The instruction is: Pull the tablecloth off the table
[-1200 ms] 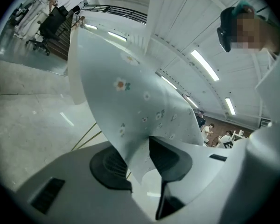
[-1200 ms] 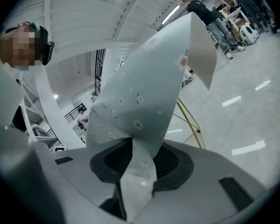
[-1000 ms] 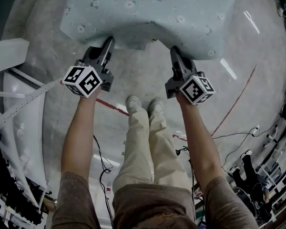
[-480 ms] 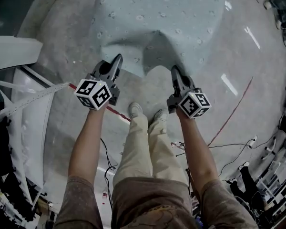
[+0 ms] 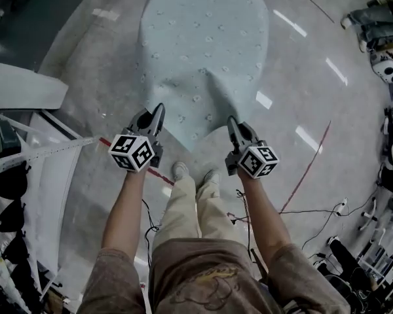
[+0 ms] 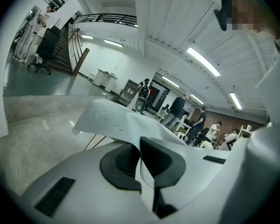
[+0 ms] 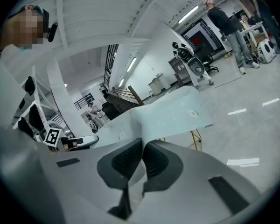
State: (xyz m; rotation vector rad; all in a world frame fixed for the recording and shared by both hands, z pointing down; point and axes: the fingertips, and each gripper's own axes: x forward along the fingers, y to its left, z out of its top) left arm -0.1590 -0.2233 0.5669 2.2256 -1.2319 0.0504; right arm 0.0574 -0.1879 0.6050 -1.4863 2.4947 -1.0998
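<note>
Tablecloth (image 5: 203, 51) stretches toward the person, its near edge clamped in the closed left tongs (image 5: 158, 112) and closed right tongs (image 5: 230, 123), fabric between both pairs.

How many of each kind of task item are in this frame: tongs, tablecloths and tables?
Tongs: 2, the left tongs and the right tongs, each shut on the cloth's near edge.
Tablecloth: 1, pale blue with small spots.
Table: 1, only its legs show beneath the cloth.
Total: 4.
</note>
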